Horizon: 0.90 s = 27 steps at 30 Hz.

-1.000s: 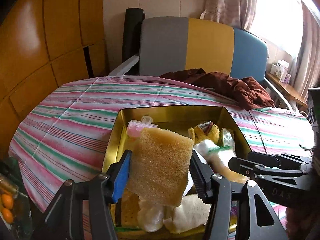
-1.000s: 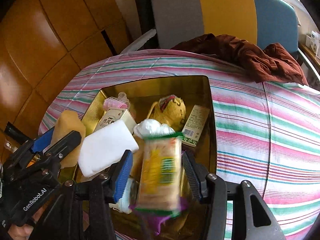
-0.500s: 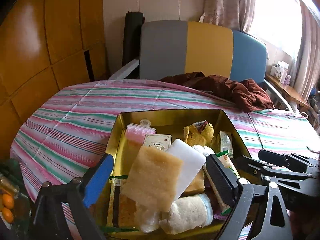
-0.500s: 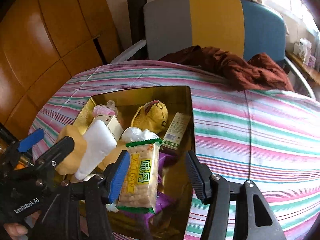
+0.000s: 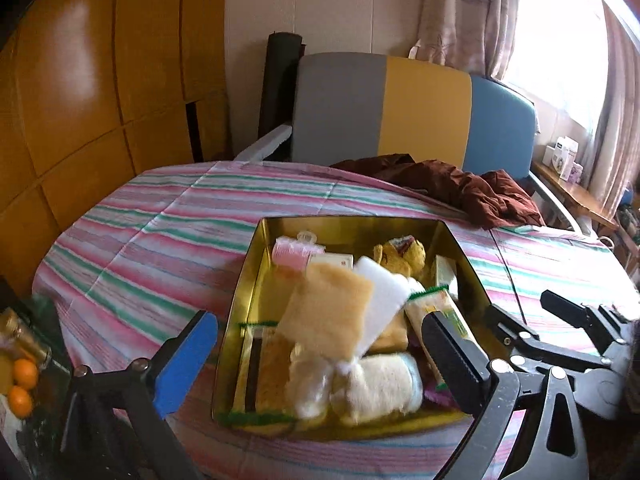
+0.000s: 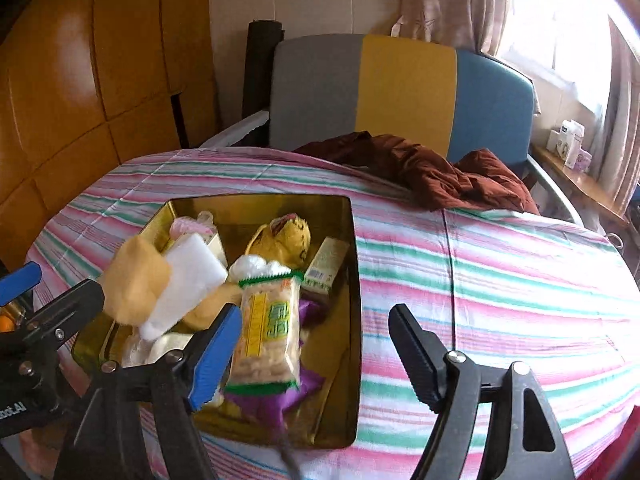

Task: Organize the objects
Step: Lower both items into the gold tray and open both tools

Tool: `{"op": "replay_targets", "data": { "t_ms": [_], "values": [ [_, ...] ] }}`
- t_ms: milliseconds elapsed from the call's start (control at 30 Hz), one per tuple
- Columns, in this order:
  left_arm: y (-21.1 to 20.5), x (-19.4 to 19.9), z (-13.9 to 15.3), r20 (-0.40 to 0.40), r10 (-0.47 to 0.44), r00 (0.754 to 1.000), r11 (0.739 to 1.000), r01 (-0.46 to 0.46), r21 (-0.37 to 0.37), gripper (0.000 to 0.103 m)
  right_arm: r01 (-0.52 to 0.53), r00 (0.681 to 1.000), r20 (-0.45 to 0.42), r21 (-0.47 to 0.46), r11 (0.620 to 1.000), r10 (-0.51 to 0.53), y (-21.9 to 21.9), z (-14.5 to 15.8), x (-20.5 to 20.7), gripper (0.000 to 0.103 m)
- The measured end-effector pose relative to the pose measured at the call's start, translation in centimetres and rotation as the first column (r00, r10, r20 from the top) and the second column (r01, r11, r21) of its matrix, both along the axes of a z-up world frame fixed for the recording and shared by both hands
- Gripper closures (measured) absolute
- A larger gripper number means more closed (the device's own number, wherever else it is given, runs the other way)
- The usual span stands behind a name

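Observation:
A gold tin (image 5: 240, 300) sits on the striped table, full of small items. A tan sponge (image 5: 328, 312) leans on a white foam block (image 5: 384, 300) inside it. My left gripper (image 5: 320, 360) hovers over the tin's near end, its jaws still opening wide, and neither pad touches the sponge. In the right wrist view a cracker packet (image 6: 268, 332) lies in the tin (image 6: 356, 280) on a purple wrapper (image 6: 280, 396). My right gripper (image 6: 316, 356) stands over it with its jaws opening. The packet lies close by the blue pad (image 6: 216, 356), ungripped.
A yellow plush toy (image 6: 288, 236), a pink roller (image 5: 292, 252), a small box (image 6: 326, 266) and a rolled white cloth (image 5: 380, 384) fill the tin. A brown cloth (image 5: 460, 188) lies at the table's far edge before a chair (image 5: 420, 112). Oranges (image 5: 24, 376) sit far left.
Both grippers opened and drew back a little. The left let go of the tan sponge and the right let go of the cracker packet; both items now rest in the tin.

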State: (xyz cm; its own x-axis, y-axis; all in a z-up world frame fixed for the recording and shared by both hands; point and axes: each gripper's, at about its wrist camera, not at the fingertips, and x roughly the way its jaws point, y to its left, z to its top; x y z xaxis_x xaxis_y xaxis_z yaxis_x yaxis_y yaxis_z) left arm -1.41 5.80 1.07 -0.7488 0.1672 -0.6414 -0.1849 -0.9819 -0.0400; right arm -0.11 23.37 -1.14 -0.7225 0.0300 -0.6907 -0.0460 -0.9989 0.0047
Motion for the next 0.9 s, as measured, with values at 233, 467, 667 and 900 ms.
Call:
{"op": "replay_targets", "data": {
  "t_ms": [233,467,667,900],
  "values": [
    [-0.1,1.8,-0.3,-0.017,0.034,0.999,0.998,-0.035,-0.05,0.0,-0.019,1.0,0.004,0.011,1.0,0.019,-0.6,-0.3,0.9,0.026],
    [-0.4,2.1,-0.2,-0.01,0.038,0.999,0.999,-0.038,-0.032,0.0,-0.026,1.0,-0.003,0.02,0.999,0.027,-1.1,-0.1,1.1,0.026],
    [-0.5,2.3,0.0,-0.013,0.03,0.999,0.999,-0.03,-0.014,0.0,-0.027,1.0,-0.011,0.026,0.999,0.027,-1.3,0.0,1.1,0.026],
    [-1.0,2.3,0.0,-0.021,0.045,0.999,0.999,-0.045,0.003,0.001,-0.038,0.999,-0.018,0.029,0.999,0.039,-1.7,0.1,1.1,0.026]
  ]
}}
